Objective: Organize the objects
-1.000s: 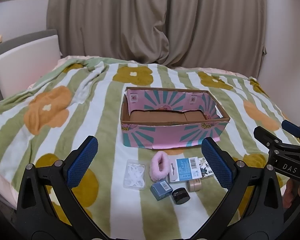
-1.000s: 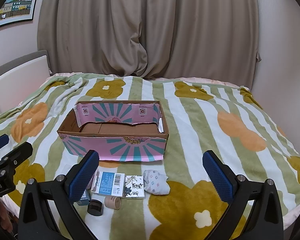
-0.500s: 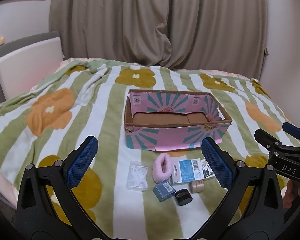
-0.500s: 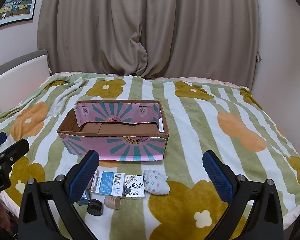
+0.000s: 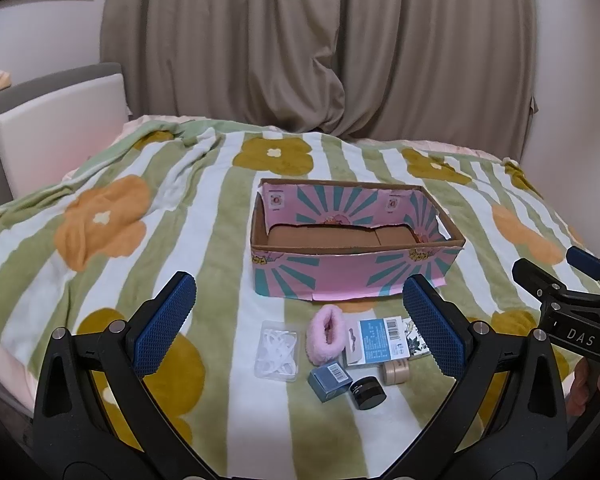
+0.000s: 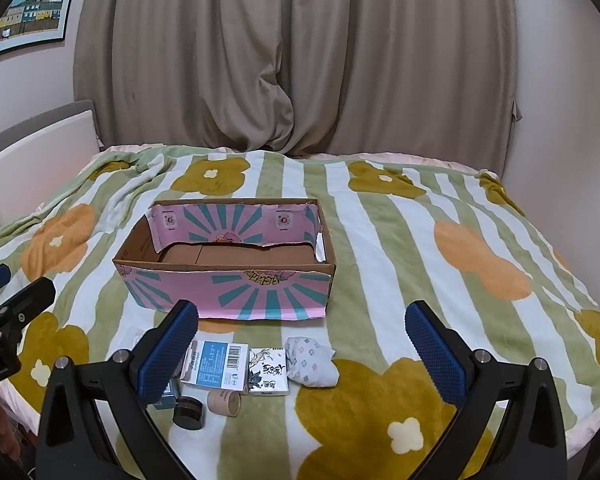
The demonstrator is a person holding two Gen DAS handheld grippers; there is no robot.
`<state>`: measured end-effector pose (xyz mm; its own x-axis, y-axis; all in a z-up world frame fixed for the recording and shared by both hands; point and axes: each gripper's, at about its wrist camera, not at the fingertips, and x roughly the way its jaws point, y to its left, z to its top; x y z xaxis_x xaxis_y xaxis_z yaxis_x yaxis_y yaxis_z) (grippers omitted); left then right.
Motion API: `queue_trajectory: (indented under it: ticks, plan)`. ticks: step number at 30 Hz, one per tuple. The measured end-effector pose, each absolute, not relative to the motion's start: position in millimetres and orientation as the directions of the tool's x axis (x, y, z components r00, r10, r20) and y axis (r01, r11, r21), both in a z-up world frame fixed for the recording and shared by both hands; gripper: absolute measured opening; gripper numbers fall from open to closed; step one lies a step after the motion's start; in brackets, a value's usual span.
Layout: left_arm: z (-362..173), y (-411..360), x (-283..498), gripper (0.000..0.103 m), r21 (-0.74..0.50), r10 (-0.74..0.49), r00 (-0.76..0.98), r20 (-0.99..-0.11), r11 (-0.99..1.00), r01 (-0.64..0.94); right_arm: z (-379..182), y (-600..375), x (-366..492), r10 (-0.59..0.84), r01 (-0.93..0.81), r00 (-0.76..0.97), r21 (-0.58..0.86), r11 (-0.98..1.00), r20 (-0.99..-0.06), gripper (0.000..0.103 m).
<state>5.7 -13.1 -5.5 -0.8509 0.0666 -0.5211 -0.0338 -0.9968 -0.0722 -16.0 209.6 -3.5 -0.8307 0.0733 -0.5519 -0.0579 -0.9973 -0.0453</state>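
Observation:
An open pink-and-teal cardboard box (image 5: 356,272) (image 6: 228,288) stands empty on the bed. In front of it lie small items: a clear packet of white loops (image 5: 278,350), a pink fluffy scrunchie (image 5: 326,334), a blue-and-white barcode card (image 5: 378,340) (image 6: 216,364), a small blue box (image 5: 329,378), a black jar (image 5: 367,392) (image 6: 188,412), a tan roll (image 5: 396,372) (image 6: 224,402), an ink-drawn card pack (image 6: 268,370) and a floral fabric pouch (image 6: 310,364). My left gripper (image 5: 300,328) hangs open above the items. My right gripper (image 6: 302,350) is open too, holding nothing.
A striped flower blanket (image 5: 148,216) covers the bed. A white padded headboard (image 5: 60,128) is at the left, taupe curtains (image 6: 292,60) behind, and a framed picture (image 6: 28,16) on the wall. The bed edge runs close below the items.
The left wrist view has shifted slightly, so the box and items sit a little further right and lower. The right gripper has held still. Both stay open.

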Motion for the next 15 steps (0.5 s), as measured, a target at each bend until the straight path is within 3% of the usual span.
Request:
queue_trajectory:
  ticks: [15]
  plan:
    - [-6.3, -20.4, 7.4, 0.102, -0.077, 0.07, -0.85, -0.522, -0.996, -0.035, -2.1, 212.2, -13.4, 0.072, -0.06, -0.833, -0.04, -0.997, -0.548, 0.103]
